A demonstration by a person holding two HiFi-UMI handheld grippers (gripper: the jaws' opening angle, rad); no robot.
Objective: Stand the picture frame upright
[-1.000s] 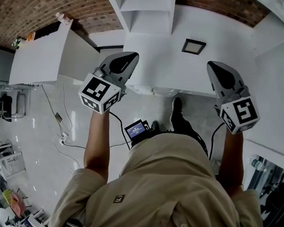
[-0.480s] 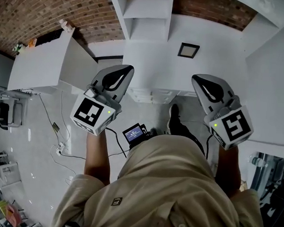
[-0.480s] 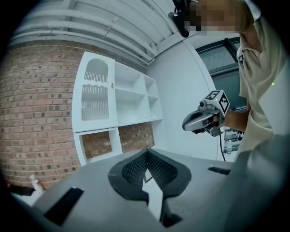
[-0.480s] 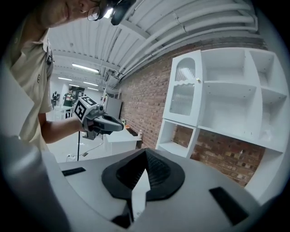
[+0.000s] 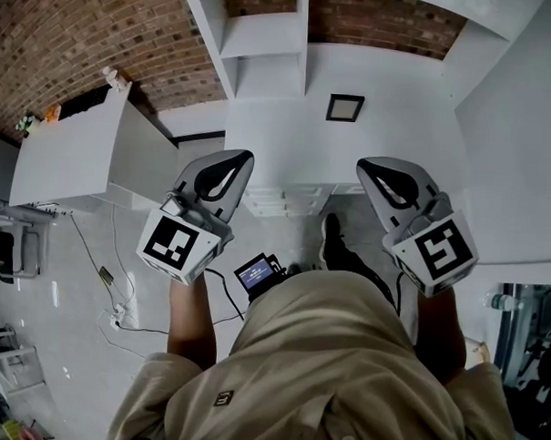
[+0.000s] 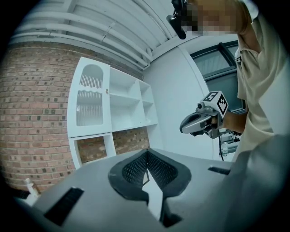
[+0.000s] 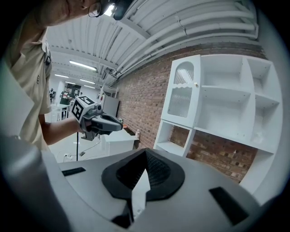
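Note:
A small dark picture frame lies flat on the white desk, near the back by the shelf unit. Both grippers hang in the air in front of the desk's near edge, well short of the frame. My left gripper is shut with nothing in it, and its pads meet at the tip. My right gripper is also shut and empty, pads together. Each gripper view looks up at the wall and shelves and shows the other gripper, not the frame.
A white shelf unit stands against the brick wall behind the desk. A white side cabinet stands to the left. Cables and a plug strip lie on the floor. A small screen hangs at the person's waist.
Both grippers have come lower in the head view and closer together. The frame and desk sit a little higher and further left in view. Both pairs of jaws stay shut.

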